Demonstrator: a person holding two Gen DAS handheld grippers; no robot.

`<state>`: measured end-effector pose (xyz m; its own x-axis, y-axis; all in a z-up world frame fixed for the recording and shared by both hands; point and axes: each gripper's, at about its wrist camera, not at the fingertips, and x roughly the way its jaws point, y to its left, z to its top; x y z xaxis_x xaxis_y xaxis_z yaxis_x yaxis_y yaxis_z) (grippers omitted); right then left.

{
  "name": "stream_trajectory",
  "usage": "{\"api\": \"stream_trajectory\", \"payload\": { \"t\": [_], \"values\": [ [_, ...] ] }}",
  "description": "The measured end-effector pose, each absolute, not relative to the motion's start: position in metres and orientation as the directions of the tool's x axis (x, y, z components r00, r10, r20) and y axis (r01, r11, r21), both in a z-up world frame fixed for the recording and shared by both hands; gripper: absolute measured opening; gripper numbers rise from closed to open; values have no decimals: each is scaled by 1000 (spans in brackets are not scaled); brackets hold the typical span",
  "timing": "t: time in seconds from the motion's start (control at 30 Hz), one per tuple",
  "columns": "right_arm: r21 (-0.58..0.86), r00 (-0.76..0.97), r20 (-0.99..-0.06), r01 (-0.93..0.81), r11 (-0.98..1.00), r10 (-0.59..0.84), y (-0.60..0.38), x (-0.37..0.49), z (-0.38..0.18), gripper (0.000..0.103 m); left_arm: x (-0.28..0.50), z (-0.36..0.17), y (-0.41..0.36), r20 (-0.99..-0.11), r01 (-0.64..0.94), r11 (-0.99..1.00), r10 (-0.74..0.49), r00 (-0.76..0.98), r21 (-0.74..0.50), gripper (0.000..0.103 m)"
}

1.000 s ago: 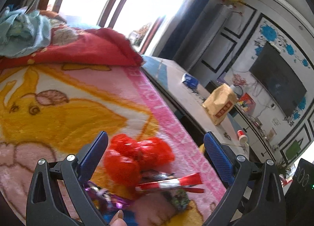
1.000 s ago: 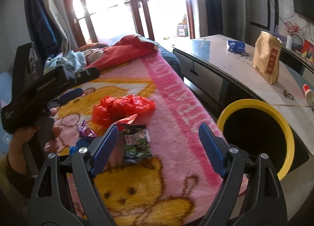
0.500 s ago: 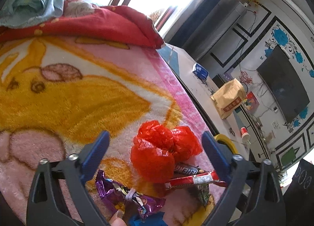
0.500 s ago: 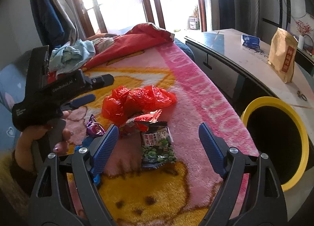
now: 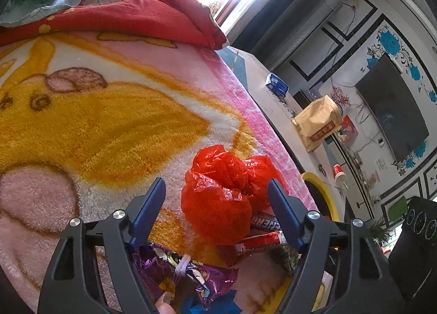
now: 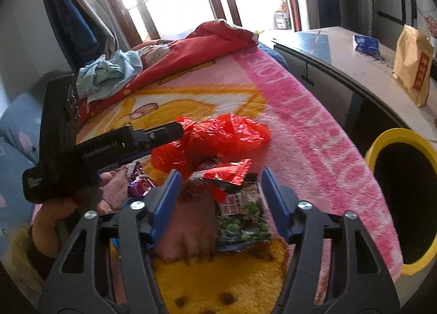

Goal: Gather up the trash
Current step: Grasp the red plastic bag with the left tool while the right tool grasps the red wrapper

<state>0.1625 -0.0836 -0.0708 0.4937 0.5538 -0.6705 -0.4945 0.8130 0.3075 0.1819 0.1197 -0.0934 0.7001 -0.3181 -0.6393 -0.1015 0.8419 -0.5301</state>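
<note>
**Both claws narrowed over the trash on the bed**

Left wrist view: the left claw (image 5: 215,202) had dropped nearer the blanket (image 5: 114,123) than a second before. Its jaws were closing around the red bag (image 5: 218,196), not yet pressing it.

Right wrist view: the right claw (image 6: 220,193) had slid toward the pile, jaws closing, the green packet (image 6: 241,221) between them, unpinched. The bin (image 6: 382,147) stood beside the bed.

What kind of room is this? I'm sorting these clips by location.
Most likely a lived-in bedroom or bed-sitting room at home: a bed under a pink cartoon blanket, a red quilt bunched near the window, and a wall-mounted television above a long cabinet.
</note>
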Motion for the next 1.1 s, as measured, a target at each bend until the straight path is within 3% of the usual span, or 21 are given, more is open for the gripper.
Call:
{"api": "stream_trajectory", "payload": {
  "t": [0.07, 0.17, 0.47, 0.67, 1.1],
  "values": [
    [308, 481, -673, -509, 804, 562, -80, 161, -72, 31, 182, -96, 120, -640, -100, 839, -326, 696, -535, 65],
    [307, 463, -680, -524, 794, 568, -78, 159, -74, 21, 182, -99, 119, -640, -99, 831, -339, 689, -547, 56],
    [300, 462, -681, -531, 793, 568, -79, 155, -73, 12, 181, -96, 111, -632, -78, 827, -360, 686, -557, 27],
    [292, 467, -678, -538, 791, 568, -79, 153, -70, 9, 176, -88, 108, -616, -57, 831, -363, 699, -554, 21],
    [300, 448, -665, -571, 764, 597, -78, 145, -60, 6, 161, -69, 114, -578, -45, 831, -345, 740, -554, 19]
  ]
}}
